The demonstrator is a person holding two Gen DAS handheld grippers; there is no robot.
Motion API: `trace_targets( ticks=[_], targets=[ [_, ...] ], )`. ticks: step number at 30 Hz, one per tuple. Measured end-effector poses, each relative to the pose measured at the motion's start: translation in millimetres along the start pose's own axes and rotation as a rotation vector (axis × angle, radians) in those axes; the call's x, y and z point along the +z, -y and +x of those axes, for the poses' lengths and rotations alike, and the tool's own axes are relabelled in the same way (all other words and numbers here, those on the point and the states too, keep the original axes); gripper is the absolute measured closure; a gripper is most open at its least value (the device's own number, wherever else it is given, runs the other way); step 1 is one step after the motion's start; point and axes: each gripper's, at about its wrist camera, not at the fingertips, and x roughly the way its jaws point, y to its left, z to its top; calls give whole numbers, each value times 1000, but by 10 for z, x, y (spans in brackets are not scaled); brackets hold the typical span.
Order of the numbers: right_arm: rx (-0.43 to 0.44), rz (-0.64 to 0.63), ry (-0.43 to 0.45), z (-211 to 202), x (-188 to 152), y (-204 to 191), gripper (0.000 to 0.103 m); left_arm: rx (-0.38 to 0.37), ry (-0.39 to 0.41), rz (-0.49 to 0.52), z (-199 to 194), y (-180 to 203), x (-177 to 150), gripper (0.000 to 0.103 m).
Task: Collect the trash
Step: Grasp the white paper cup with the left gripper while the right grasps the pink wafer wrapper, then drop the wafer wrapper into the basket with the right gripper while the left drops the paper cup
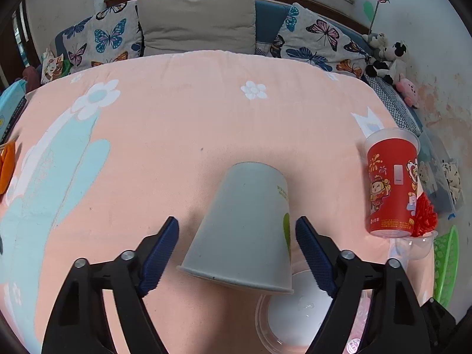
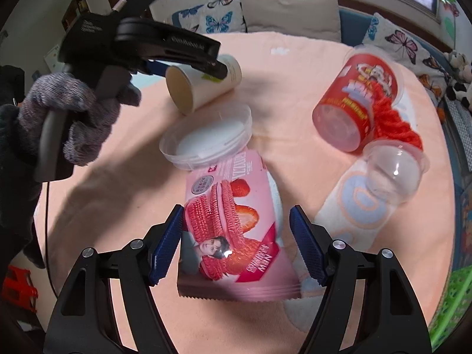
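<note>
Grey paper cup (image 1: 244, 230) between left jaws, apart | pink wrapper (image 2: 233, 236) between right jaws, apart

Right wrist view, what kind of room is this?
Probably a bedroom: a bed under a pink blanket, butterfly pillows against the headboard, and stuffed toys in the corner.
</note>
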Motion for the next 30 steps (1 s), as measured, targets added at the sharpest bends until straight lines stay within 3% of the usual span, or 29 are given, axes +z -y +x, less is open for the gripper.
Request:
trace_targets(
  ticks=[5, 9, 17, 30],
  targets=[
    [1, 0, 1, -34, -56, -30, 42, -16, 6, 3, -16, 10, -20, 39],
    [-5, 3, 18, -154, -129, -29, 46, 0, 26, 24, -75, 49, -41, 40],
    [-19, 35, 70, -516, -374, 68, 47, -20, 96, 21, -414, 62, -195, 41],
    [-76, 88, 149, -1118, -724, 158, 47, -147, 213, 5, -1120, 271, -605, 41]
  ],
)
